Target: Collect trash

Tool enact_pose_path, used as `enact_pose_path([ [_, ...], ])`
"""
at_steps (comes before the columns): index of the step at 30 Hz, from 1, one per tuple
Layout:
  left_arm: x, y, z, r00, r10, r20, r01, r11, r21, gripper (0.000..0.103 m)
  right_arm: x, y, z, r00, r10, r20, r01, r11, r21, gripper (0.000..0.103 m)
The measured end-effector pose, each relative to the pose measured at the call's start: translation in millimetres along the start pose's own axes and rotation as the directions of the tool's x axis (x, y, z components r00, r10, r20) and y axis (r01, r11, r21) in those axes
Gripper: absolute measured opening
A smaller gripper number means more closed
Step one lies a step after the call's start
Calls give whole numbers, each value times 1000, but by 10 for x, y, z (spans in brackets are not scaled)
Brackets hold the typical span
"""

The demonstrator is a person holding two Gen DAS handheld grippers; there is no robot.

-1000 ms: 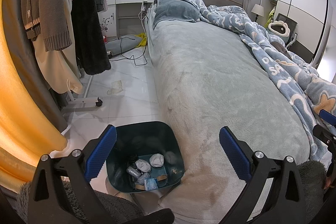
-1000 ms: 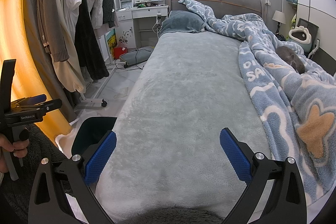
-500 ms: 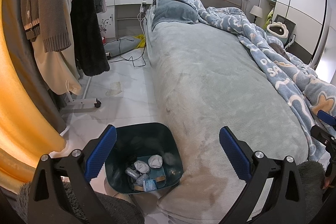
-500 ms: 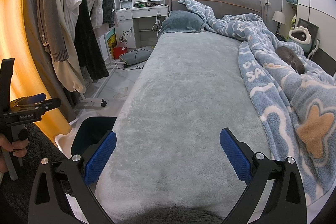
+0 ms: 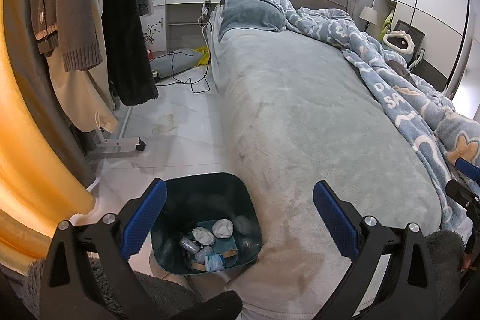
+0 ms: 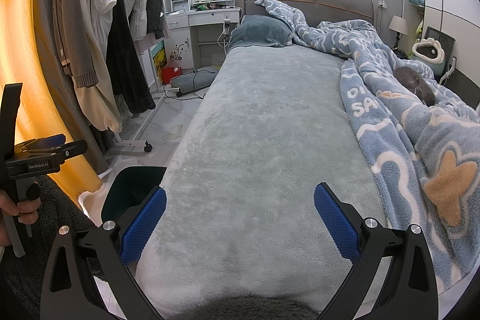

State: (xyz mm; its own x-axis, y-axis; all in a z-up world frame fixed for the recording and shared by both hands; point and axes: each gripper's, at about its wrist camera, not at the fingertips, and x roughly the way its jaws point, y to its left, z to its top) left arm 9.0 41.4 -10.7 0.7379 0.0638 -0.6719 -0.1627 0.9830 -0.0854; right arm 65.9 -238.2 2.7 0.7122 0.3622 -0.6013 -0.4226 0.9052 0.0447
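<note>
Both claws are spread wide with nothing between their blue pads: the left gripper (image 5: pixel 240 218) hangs above the foot corner of the bed (image 5: pixel 315 125), and the right gripper (image 6: pixel 240 218) hovers over the grey plush cover further in. Empty, released jaws suit a search for the next piece, I judge, since neither is carrying anything.

Just below the left claw's left finger, standing on the floor tight against the bed's side, is the teal bin (image 5: pixel 207 185). It already holds collected trash (image 5: pixel 210 236): crumpled white wads, some wrappers and a flat card piece. Kept at the bed corner, it stays within reach of either hand.

Well ahead of the left claw and to its left, on the pale tiles, lies a crumpled scrap (image 5: pixel 163 123), likely the next item, though it is too small to say whether it is paper or a stain.

The way to it is a narrow aisle: the mattress edge on the claw's right, the clothes rack foot (image 5: pixel 120 144) with its caster and the hanging coats (image 5: pixel 78 20) on its left. A cable (image 5: pixel 192 80) trails on the floor beyond the scrap.
</note>
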Motion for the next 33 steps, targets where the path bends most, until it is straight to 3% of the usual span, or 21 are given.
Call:
enact_pose_path([
  [33, 1, 16, 13, 1000, -3, 1, 3, 1000, -1, 100, -5, 18, 15, 1000, 4, -11, -4, 1000, -2, 100],
])
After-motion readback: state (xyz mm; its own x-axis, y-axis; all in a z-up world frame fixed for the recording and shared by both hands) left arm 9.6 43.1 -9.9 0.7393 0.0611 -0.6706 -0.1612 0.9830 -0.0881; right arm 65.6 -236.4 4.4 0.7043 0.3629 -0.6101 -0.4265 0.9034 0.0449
